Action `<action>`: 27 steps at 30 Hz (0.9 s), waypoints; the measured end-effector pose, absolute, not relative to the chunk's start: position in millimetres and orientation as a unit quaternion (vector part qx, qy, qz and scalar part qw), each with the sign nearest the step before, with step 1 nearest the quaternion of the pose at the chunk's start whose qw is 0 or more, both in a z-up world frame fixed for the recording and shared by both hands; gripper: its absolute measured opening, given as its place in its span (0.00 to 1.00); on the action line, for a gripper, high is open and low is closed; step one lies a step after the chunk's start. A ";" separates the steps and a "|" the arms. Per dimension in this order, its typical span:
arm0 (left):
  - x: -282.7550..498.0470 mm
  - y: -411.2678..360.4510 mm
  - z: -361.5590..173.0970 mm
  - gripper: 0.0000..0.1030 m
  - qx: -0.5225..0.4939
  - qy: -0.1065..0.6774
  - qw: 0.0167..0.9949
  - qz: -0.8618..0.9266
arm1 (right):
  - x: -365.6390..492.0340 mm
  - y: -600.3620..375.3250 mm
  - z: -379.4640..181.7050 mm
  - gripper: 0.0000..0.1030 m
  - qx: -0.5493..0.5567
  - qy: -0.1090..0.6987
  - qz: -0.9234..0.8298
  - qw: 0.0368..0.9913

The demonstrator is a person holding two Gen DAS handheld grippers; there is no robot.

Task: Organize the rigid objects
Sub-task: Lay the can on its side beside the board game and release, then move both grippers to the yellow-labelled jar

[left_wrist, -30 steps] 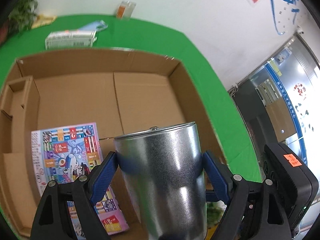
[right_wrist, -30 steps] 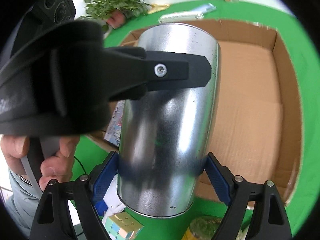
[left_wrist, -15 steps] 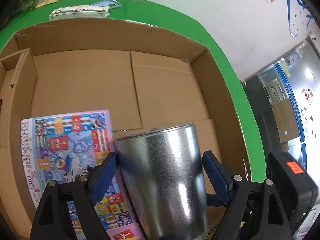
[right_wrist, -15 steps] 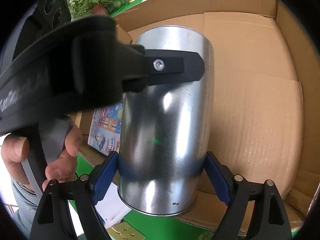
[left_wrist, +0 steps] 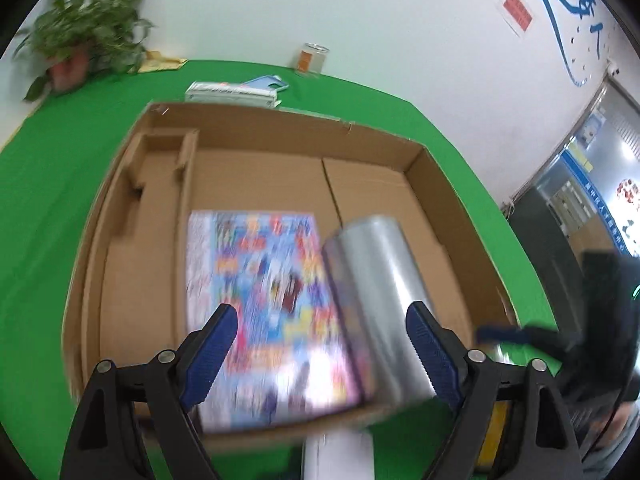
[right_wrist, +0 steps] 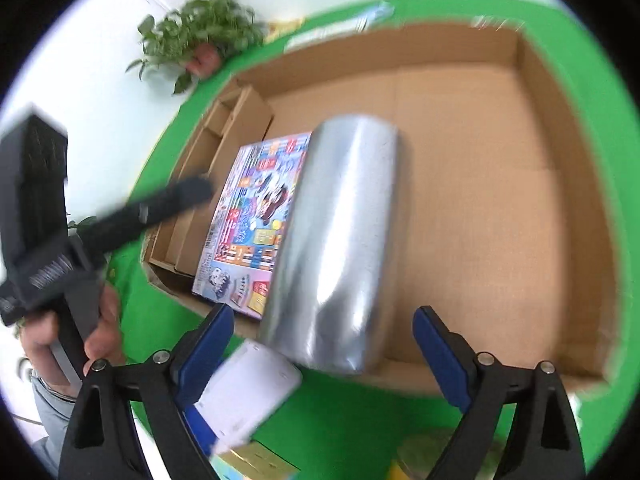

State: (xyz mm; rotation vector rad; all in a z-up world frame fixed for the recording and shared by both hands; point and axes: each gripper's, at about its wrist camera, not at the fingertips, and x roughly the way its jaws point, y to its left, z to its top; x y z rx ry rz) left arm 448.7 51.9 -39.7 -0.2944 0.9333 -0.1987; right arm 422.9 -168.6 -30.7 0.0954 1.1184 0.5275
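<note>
A potted plant (left_wrist: 86, 56) with trailing green leaves stands at the far left corner of the green table (left_wrist: 48, 184), close against the white wall (left_wrist: 360, 20); something yellow (left_wrist: 162, 62) lies on the cloth just beside its pot; further along the back edge a clear glass jar (left_wrist: 312, 60) with an orange label stands upright against the wall; higher up hangs a small red notice (left_wrist: 518, 10), with sweeping blue lettering (left_wrist: 576, 8) painted beside it; off to the right is a doorway (left_wrist: 592, 184) with glass panels, well apart from the table.
</note>
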 end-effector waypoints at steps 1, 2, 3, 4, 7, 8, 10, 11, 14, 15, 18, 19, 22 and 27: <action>432.5 52.7 -44.0 0.82 -0.144 0.446 0.878 -0.094 | 413.8 -174.0 -23.5 0.89 0.037 0.508 0.231 0.829; 423.4 52.2 -45.0 0.82 -0.144 0.446 0.879 -0.090 | 398.6 -181.3 -15.7 0.89 0.024 0.485 0.211 0.848; 412.2 50.7 -46.1 0.82 -0.141 0.441 0.882 -0.083 | 383.4 -183.9 -11.1 0.89 0.016 0.472 0.199 0.859; 398.0 47.6 -44.0 0.82 -0.136 0.428 0.890 -0.080 | 369.4 -187.1 -6.7 0.89 0.003 0.456 0.182 0.871; 357.8 33.2 -25.6 0.87 -0.115 0.373 0.918 -0.074 | 346.6 -199.4 7.7 0.89 -0.028 0.419 0.145 0.896; 349.7 26.9 -19.9 0.92 -0.111 0.354 0.926 -0.070 | 342.6 -203.9 8.7 0.89 -0.032 0.413 0.141 0.899; 329.1 18.1 -9.0 1.00 -0.106 0.322 0.939 -0.057 | 331.1 -206.3 3.9 0.89 -0.031 0.403 0.143 0.904; 320.2 13.9 -3.2 1.00 -0.106 0.309 0.943 -0.054 | 326.3 -206.7 -0.4 0.89 -0.031 0.402 0.135 0.905; 311.7 -0.8 -0.8 1.00 -0.153 0.311 0.937 -0.051 | 310.0 -205.6 -7.3 0.89 -0.026 0.406 0.132 0.904; 309.7 -4.9 -2.6 0.99 -0.160 0.319 0.932 -0.058 | 305.5 -201.9 -9.1 0.89 -0.035 0.405 0.128 0.905; 304.2 -25.8 -11.4 0.99 -0.147 0.358 0.918 -0.082 | 286.8 -208.7 -8.4 0.89 -0.043 0.393 0.125 0.910; 302.0 -31.5 -14.1 0.99 -0.140 0.366 0.916 -0.087 | 282.8 -213.4 -8.8 0.89 -0.039 0.394 0.128 0.909; 292.8 -40.7 -21.7 0.99 -0.156 0.376 0.907 -0.112 | 276.6 -221.6 -12.4 0.89 -0.036 0.403 0.133 0.905; 289.0 -52.4 -25.9 0.99 -0.169 0.383 0.899 -0.131 | 265.7 -224.6 -14.1 0.89 -0.039 0.389 0.146 0.909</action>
